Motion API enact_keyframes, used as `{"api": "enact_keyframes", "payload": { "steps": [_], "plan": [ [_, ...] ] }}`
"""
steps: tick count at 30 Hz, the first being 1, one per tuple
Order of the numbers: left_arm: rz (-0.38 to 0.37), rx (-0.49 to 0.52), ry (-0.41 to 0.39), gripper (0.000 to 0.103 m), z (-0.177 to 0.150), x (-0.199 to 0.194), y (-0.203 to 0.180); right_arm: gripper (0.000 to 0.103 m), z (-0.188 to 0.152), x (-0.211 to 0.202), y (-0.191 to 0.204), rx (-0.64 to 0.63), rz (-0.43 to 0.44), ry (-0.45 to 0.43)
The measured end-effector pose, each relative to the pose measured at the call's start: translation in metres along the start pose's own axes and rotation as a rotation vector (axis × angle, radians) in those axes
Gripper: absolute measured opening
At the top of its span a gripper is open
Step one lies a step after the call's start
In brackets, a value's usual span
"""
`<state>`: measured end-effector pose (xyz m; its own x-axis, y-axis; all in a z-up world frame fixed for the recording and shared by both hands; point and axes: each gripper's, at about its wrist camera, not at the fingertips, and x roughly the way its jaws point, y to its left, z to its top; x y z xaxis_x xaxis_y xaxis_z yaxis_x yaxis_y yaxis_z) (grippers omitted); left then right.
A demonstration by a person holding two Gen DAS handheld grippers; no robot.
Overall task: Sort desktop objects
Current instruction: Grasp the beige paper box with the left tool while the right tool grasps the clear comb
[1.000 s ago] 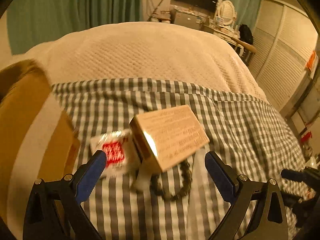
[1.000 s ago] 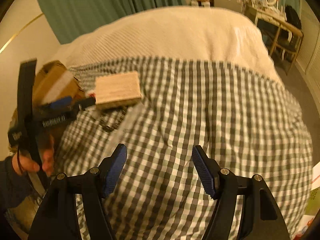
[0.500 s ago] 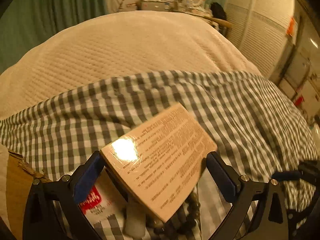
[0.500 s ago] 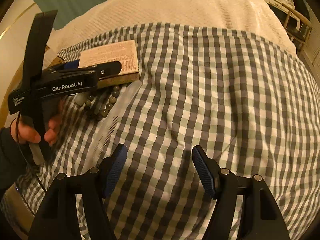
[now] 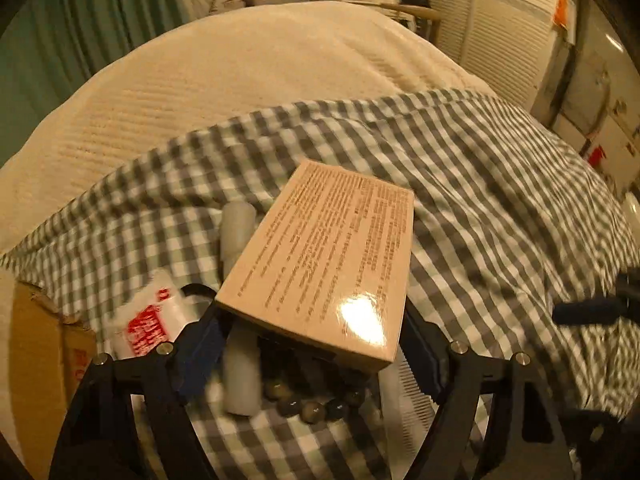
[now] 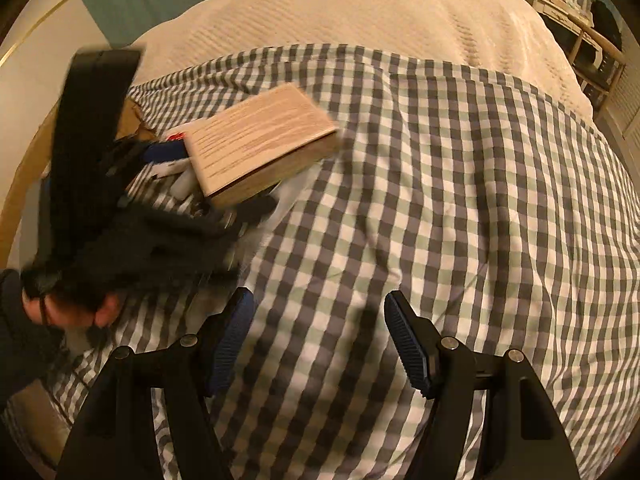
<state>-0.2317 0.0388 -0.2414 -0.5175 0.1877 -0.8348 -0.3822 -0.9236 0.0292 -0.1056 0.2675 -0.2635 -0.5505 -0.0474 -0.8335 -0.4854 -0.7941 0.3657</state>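
Observation:
A tan printed box (image 5: 328, 256) sits between the fingers of my left gripper (image 5: 312, 340), which is shut on its near end and holds it tilted above the checked cloth (image 5: 500, 184). Under it lie a white tube (image 5: 240, 368), a dark bead bracelet (image 5: 308, 406), a clear comb (image 5: 400, 400) and a white packet with red print (image 5: 144, 324). In the right wrist view the box (image 6: 260, 140) is lifted at the left by the left gripper (image 6: 224, 172). My right gripper (image 6: 320, 344) is open and empty over bare cloth (image 6: 460, 200).
A brown cardboard box (image 5: 40, 368) stands at the left edge of the bed. A cream blanket (image 5: 240, 80) covers the far half of the bed. Furniture and closet doors (image 5: 500, 32) stand beyond it.
My left gripper has closed in on the tan box and lifted it off the cloth, baring the tube and beads beneath. My right gripper stays open and has barely moved.

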Motion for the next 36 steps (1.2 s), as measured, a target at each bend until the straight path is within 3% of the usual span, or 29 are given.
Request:
{"api": "enact_keyframes", "payload": {
  "steps": [6,10,12,14,15,21,25,29,31,34,36],
  "plan": [
    [0.093,-0.207,-0.086,0.082,-0.027,-0.055,0.033,0.067,-0.009,0.0,0.016,-0.007,0.001,0.012],
    [0.091,-0.319,-0.078,0.082,-0.056,-0.074,0.045,0.067,-0.005,0.008,0.029,0.021,0.044,0.013],
    [0.074,-0.286,-0.055,0.082,-0.068,-0.074,0.04,0.067,0.001,0.012,0.036,0.05,0.07,0.01],
    [0.117,-0.274,-0.043,0.082,-0.076,-0.074,0.043,0.065,0.009,0.019,0.044,0.077,0.086,0.007],
    [0.124,-0.269,-0.036,0.081,-0.076,-0.073,0.044,0.057,0.009,0.019,0.046,0.084,0.091,0.005],
    [0.175,-0.205,-0.035,0.081,-0.075,-0.059,0.032,0.052,0.007,0.037,0.054,0.105,0.118,0.036],
    [0.168,-0.176,-0.012,0.081,-0.078,-0.051,0.03,0.051,0.001,0.041,0.056,0.047,0.104,0.018],
    [0.231,-0.115,0.009,0.081,-0.082,-0.04,0.023,0.049,-0.003,0.05,0.062,0.003,0.073,0.003],
    [0.189,-0.101,0.006,0.081,-0.084,-0.043,0.018,0.041,-0.003,0.054,0.07,-0.058,0.028,0.004],
    [0.149,-0.146,0.016,0.081,-0.089,-0.049,0.022,0.013,-0.008,0.049,0.075,-0.123,0.001,0.008],
    [0.135,-0.163,0.023,0.081,-0.092,-0.051,0.022,0.008,-0.011,0.045,0.066,-0.093,0.021,0.025]
  ]
}}
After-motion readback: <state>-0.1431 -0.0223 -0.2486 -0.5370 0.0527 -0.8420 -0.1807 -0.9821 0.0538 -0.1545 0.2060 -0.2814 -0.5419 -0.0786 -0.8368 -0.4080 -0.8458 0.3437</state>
